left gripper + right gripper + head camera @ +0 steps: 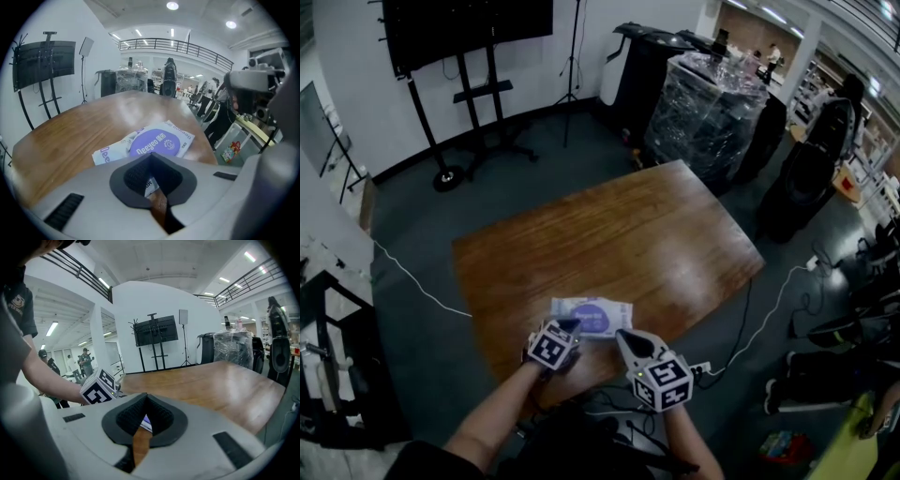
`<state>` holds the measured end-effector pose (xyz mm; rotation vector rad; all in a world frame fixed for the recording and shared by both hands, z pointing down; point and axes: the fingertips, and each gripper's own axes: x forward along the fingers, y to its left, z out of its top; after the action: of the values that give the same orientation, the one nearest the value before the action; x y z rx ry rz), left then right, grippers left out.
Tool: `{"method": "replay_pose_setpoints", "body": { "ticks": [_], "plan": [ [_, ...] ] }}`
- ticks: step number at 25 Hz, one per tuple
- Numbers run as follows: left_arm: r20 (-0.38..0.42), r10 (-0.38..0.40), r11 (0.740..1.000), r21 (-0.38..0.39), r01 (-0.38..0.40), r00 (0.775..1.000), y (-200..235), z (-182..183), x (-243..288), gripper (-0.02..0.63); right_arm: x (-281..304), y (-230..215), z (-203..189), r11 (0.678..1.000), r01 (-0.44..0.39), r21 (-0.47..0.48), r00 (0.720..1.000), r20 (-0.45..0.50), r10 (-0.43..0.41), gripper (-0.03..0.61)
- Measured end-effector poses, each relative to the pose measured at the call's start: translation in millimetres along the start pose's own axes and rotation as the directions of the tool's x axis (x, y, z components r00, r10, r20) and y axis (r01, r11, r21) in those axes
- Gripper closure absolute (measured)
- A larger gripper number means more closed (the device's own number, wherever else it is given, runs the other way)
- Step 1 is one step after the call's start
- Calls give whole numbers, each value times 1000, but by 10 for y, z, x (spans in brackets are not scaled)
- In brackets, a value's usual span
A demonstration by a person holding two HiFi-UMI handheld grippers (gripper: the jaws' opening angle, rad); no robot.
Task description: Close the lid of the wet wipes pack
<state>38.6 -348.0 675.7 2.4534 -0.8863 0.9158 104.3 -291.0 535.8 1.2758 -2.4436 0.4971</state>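
Observation:
The wet wipes pack (592, 316) lies flat near the front edge of the wooden table (619, 234). It is white, and its round purple lid (157, 142) lies flat on top. My left gripper (572, 326) is at the pack's near left corner, pointing down at it. In the left gripper view the left gripper (150, 156) has its jaws shut tip to tip just over the pack's near edge, nothing between the pads. My right gripper (623, 336) hovers at the pack's near right side. Seen in its own view, the right gripper (146, 396) is shut and empty.
A black screen on a stand (469, 37) is beyond the table at the far left. A plastic-wrapped pallet (712, 112) stands at the far right. White cables (769, 319) trail on the floor beside the table. People stand in the distance (84, 364).

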Motion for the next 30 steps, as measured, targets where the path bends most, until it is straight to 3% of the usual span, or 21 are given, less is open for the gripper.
{"method": "replay_pose_setpoints", "body": {
  "ticks": [4, 9, 13, 17, 23, 30],
  "plan": [
    [7, 5, 999, -47, -5, 1000, 36, -83, 11, 620, 36, 35, -46, 1000, 17, 19, 1000, -7, -17, 568],
    [29, -10, 998, -54, 11, 1000, 4, -26, -44, 620, -3, 5, -68, 998, 58, 36, 998, -2, -58, 568],
    [120, -42, 997, -51, 49, 992, -201, 211, -182, 620, -149, -33, 13, 996, 74, 47, 997, 35, -75, 568],
    [228, -91, 995, -27, 100, 969, -573, 487, -438, 620, -391, -3, 101, 996, 72, 50, 993, 95, -76, 568],
    [331, -82, 996, -10, 91, 940, -1076, 610, -972, 620, -864, 185, 149, 997, 53, 48, 979, 195, -61, 568],
    [450, -90, 996, 33, 84, 889, -1678, 784, -1588, 620, -1439, 469, 195, 999, 22, 37, 953, 301, -32, 568]
  ]
}}
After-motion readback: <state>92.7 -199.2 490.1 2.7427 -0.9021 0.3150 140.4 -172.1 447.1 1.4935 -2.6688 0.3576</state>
